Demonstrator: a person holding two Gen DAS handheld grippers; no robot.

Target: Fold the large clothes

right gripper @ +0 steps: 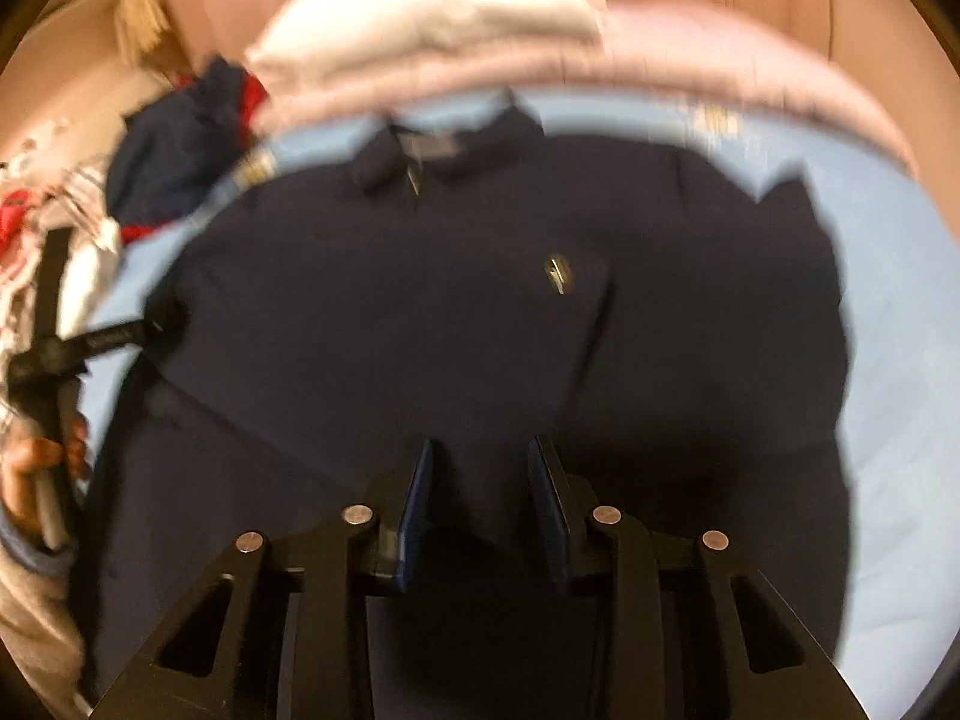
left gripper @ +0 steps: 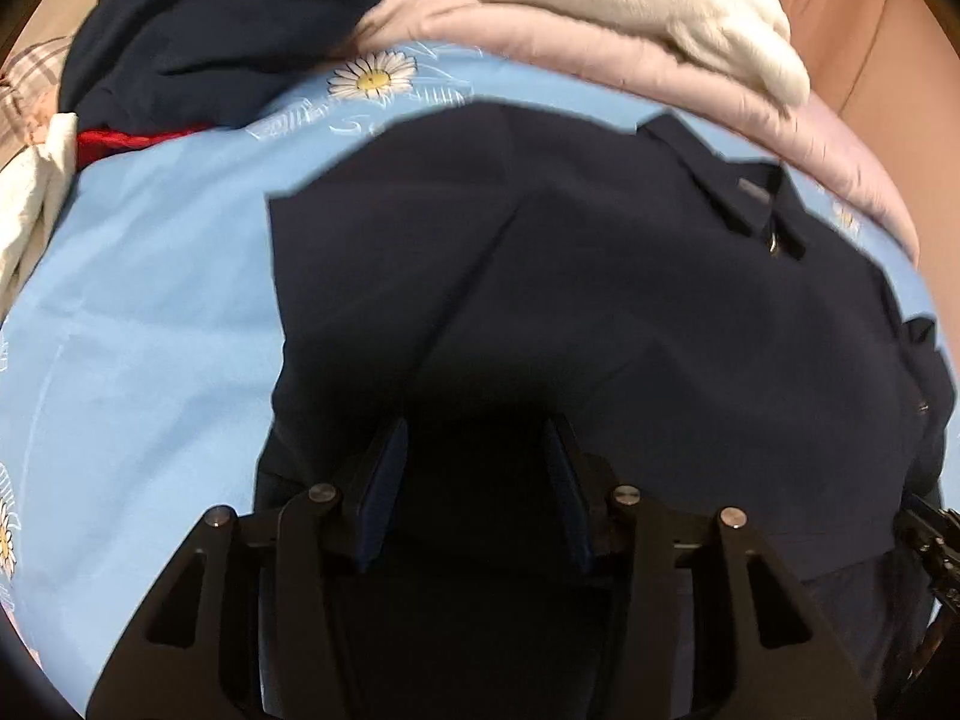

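Note:
A dark navy polo shirt (left gripper: 570,276) lies spread on a light blue daisy-print sheet (left gripper: 150,330). Its collar (left gripper: 744,192) points to the far right in the left wrist view. In the right wrist view the shirt (right gripper: 420,312) lies front up, with collar (right gripper: 444,144) at the far side and a small chest logo (right gripper: 557,275). My left gripper (left gripper: 477,432) is open just above the shirt's lower part, nothing between its pads. It also shows at the left of the right wrist view (right gripper: 162,324). My right gripper (right gripper: 480,450) is open above the shirt's hem area.
A pile of clothes, navy (left gripper: 204,30) with red (left gripper: 114,138), lies at the far left of the sheet. A white folded blanket (left gripper: 600,0) rests on a pink quilt (left gripper: 600,60) along the far edge. A hand (right gripper: 36,468) holds the left gripper's handle.

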